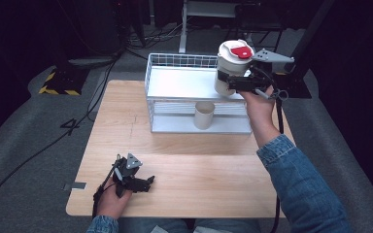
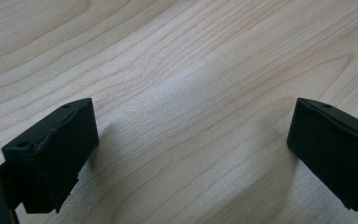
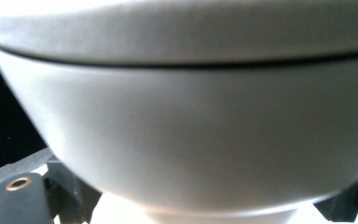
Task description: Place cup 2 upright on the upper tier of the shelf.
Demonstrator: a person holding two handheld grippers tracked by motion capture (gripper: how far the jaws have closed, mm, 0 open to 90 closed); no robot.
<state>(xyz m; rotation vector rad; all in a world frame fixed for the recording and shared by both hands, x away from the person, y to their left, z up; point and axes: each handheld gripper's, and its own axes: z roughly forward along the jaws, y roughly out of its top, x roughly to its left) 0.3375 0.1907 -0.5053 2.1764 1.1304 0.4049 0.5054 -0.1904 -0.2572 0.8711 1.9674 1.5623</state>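
Note:
A white lidded container [image 1: 233, 65] with a red tab [image 1: 242, 51] on its lid hangs above the right end of a white wire rack [image 1: 175, 82]. My right gripper [image 1: 235, 85] is shut on the container's lower part from the near side. In the right gripper view the container's pale wall [image 3: 191, 130] is very close and hides the jaw tips. My left gripper [image 1: 148, 183] rests on the wooden table [image 1: 199, 170] near the front edge. Its jaws stand wide apart, with bare wood between the left gripper's [image 2: 191, 140] pads.
A plain white cup [image 1: 204, 115] stands on the rack's lower shelf. The rack's top shelf has a low wire rim. Cables and a yellow-black striped base [image 1: 58, 83] lie on the grey floor beyond the table's left side.

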